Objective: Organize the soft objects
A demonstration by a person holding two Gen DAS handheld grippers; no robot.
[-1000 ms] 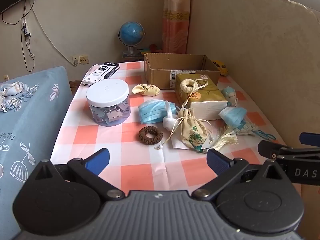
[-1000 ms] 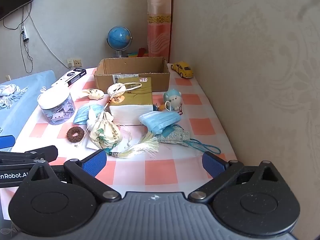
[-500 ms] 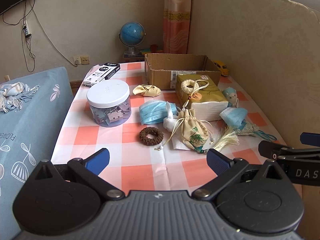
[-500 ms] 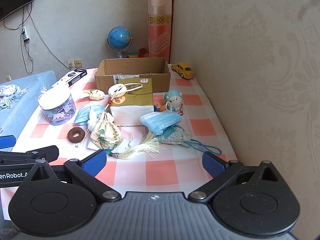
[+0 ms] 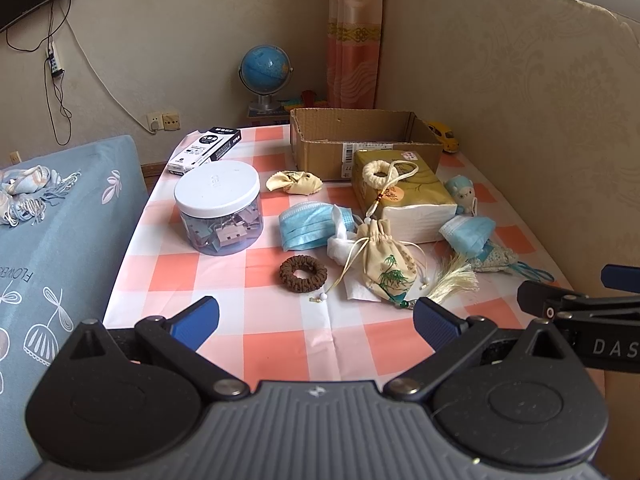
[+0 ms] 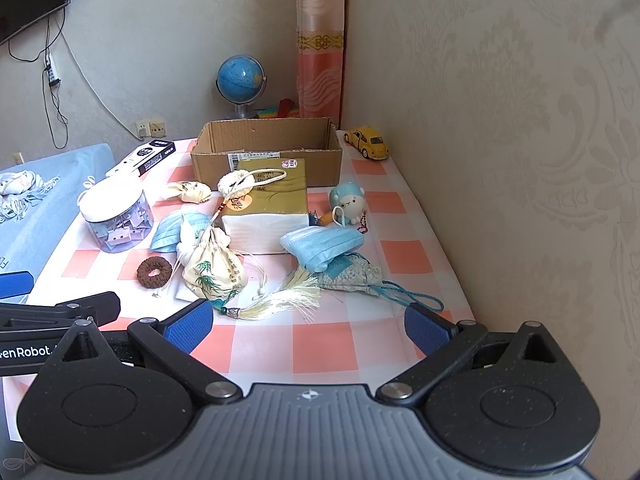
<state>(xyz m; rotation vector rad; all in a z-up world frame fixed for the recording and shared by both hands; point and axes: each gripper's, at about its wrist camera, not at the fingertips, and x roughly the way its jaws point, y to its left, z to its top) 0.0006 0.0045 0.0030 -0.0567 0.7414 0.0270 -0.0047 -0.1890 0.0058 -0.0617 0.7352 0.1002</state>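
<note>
Soft things lie scattered on the checked table: a brown scrunchie (image 5: 303,272), a cream drawstring pouch (image 5: 386,267) with a pale tassel (image 6: 280,300), two blue face masks (image 5: 310,225) (image 6: 323,245), a cream bow (image 5: 294,181), a floral sachet (image 6: 352,276), a small plush (image 6: 349,201) and a white scrunchie (image 5: 378,171) on a tissue pack (image 5: 404,194). An open cardboard box (image 5: 360,140) stands behind them. My left gripper (image 5: 316,320) is open at the near edge, short of the brown scrunchie. My right gripper (image 6: 308,324) is open too, just short of the tassel.
A clear jar of binder clips (image 5: 219,210) with a white lid stands left of the soft things. A black and white box (image 5: 206,148) lies at the back left, a yellow toy car (image 6: 368,142) at the back right. A padded wall (image 6: 520,140) bounds the right side; a blue bed (image 5: 52,240) lies left.
Both grippers have drifted slightly back from the table, so the objects look a little farther away. Nothing on the table has moved.
</note>
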